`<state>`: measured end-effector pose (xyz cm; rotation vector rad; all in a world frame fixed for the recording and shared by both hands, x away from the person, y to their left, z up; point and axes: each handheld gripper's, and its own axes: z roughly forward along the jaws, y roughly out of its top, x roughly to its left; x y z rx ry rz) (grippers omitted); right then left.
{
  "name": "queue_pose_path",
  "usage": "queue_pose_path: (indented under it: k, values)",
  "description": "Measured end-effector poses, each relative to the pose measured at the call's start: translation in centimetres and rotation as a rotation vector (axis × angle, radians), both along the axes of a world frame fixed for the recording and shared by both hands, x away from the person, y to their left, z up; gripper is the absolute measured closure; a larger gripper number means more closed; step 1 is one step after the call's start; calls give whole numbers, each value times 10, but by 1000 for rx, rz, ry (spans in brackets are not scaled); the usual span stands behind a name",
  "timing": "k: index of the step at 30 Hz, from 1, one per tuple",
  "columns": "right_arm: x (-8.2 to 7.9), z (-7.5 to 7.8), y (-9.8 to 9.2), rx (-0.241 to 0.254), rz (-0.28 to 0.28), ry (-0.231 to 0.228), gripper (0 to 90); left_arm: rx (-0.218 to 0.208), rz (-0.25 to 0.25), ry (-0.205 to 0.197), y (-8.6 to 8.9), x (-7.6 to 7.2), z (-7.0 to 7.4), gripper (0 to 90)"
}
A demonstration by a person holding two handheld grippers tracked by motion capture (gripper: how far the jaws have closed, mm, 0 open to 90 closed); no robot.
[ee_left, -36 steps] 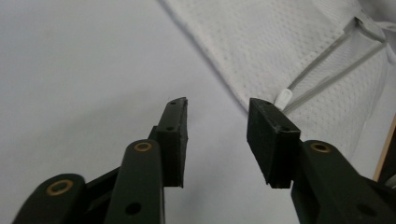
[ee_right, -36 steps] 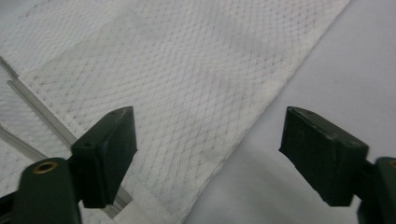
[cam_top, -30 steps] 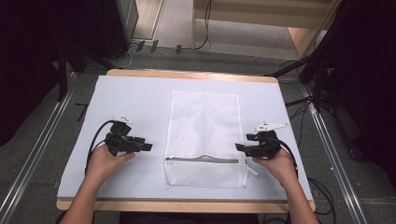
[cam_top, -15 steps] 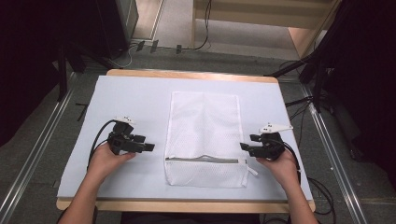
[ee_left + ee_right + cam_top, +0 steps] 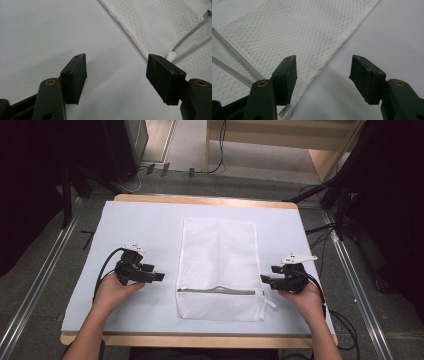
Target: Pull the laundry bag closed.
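- Left tongs (image 5: pixel 159 277) gape wide with nothing between them, having just opened, beside the mesh bag's (image 5: pixel 218 265) left edge.
- Right tongs (image 5: pixel 266 274) stand open and bare at its right edge.
- The bag lies flat mid-tabletop (image 5: pixel 145 225), zipper (image 5: pixel 220 291) nearest the person.

Nothing here carries writing I can read: no label, brand, number or sign on anything on or around the table.
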<state>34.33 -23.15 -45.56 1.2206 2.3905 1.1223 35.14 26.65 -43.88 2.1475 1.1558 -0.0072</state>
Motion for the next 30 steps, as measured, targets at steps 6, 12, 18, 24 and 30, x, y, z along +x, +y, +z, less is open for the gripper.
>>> queue_pose_path:
  k: [6, 12, 18, 24, 30]
  values:
    - [0, -1, -2, -5, 2, 6, 398, -12, 1, 7, 0, 0, 0, 340]
    - [2, -2, -3, 0, -1, 12, 397, -20, 6, 22, 3, 1, 1, 369]
    - [1, 0, -3, 8, -2, 21, 410, -19, 5, 18, 5, 1, 1, 368]
    - [-1, 4, 1, 9, 4, 40, 441, -20, -2, 13, 4, -1, 2, 402]
    - [-2, 8, 10, 9, 20, 44, 465, -25, 19, 50, 5, -2, 7, 500]
